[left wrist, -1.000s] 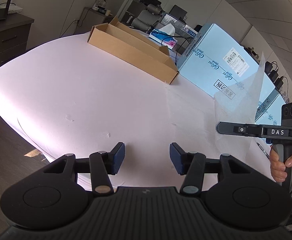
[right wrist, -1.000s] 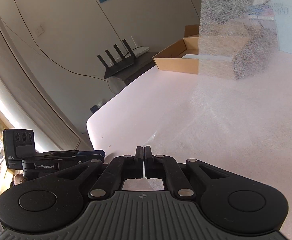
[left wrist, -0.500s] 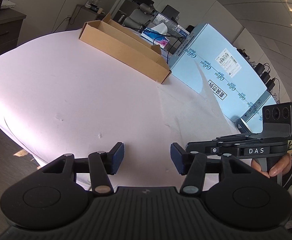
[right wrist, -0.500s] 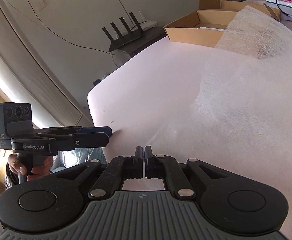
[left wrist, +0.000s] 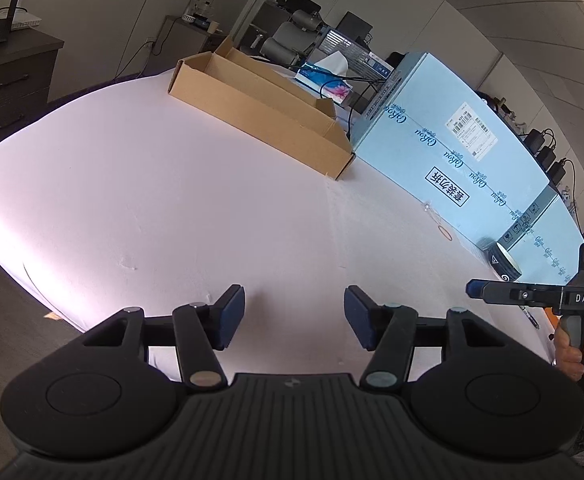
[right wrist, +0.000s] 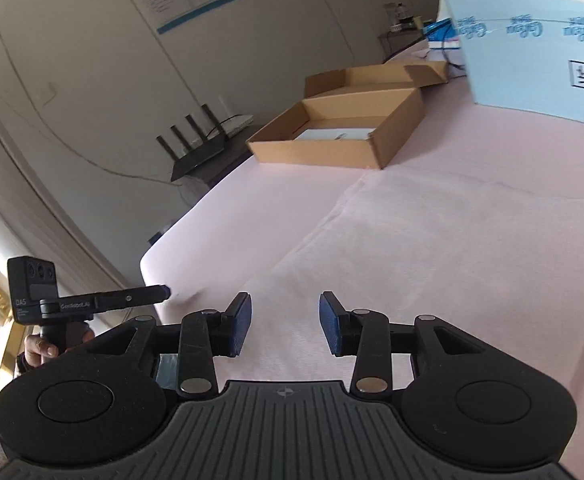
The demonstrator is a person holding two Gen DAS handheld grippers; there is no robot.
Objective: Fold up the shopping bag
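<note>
White and thin, the shopping bag (right wrist: 432,240) lies flat on the pale pink table (left wrist: 151,184), spread across its right half, its near edge under the right gripper (right wrist: 285,326). That gripper's jaws are opening, with nothing pinched between the blue pads. The left gripper (left wrist: 294,318) hovers at the near left edge, jaws also opening and empty. A brown cardboard box (left wrist: 259,108) sits at the far side, a light blue carton (left wrist: 452,152) just right of it.
</note>
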